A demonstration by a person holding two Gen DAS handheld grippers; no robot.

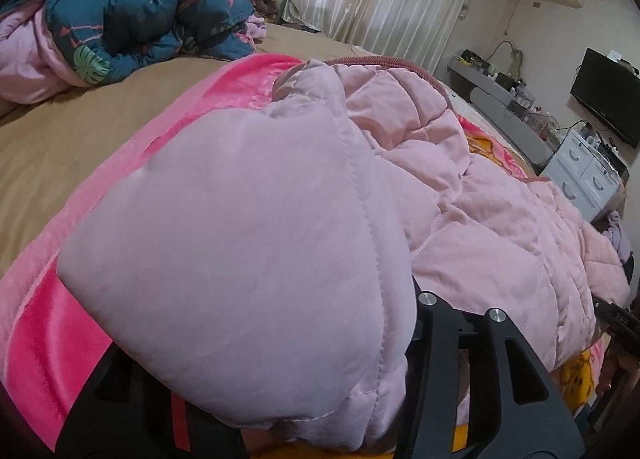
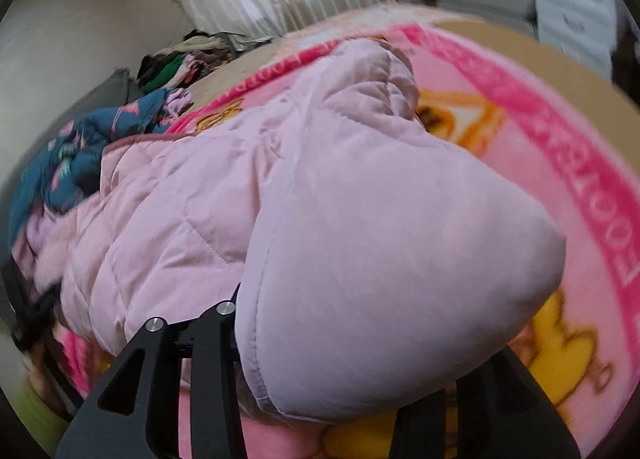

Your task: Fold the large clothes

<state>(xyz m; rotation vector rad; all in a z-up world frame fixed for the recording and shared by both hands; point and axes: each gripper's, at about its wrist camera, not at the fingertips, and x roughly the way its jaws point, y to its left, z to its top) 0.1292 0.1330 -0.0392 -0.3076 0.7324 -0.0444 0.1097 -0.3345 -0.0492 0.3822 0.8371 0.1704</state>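
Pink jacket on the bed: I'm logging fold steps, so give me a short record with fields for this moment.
garment: pink quilted jacket, lying on the bed
under it: pink cartoon blanket over a tan sheet
left tongs: puffy jacket fabric bulges between the fingers; grip unclear
right tongs: same, fabric bulges between the fingers
elsewhere on bed: blue flamingo-print duvet, bunched up

I am counting one pink quilted coat point(image 1: 460, 219), one pink cartoon blanket point(image 2: 560, 163), one blue flamingo-print quilt point(image 1: 132, 15), one clothes pile point(image 2: 180, 59), two claws working.
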